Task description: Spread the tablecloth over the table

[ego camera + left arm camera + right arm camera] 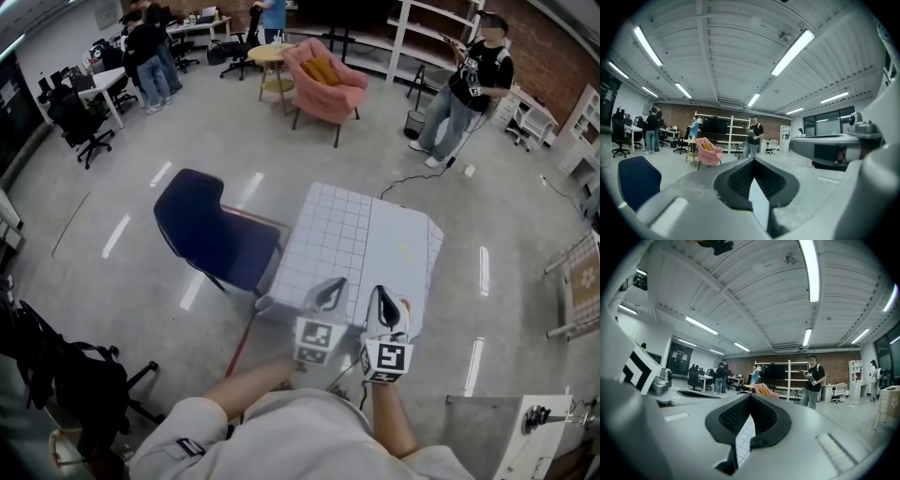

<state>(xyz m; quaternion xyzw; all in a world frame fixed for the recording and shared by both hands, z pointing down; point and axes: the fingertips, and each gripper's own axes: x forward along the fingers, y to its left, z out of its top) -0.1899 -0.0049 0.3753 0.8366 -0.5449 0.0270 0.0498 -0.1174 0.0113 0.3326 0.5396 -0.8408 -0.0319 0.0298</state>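
A white tablecloth [361, 248] with a grey grid lies over a small square table, and its edges hang down on the left and right. Both grippers hover side by side over the table's near edge and point level across it. My left gripper [335, 284] is shut, its tips meeting [753, 160], with pale cloth [757, 201] showing below through the slot. My right gripper [381, 292] is also shut [751, 395], and the gridded cloth [745, 432] shows beneath it. No cloth shows past either pair of tips.
A dark blue chair [211, 230] stands close against the table's left side. A pink armchair [323, 80] and a standing person [469, 89] are beyond. A white bench [534, 431] is at my right, and a black office chair [66, 375] at my left.
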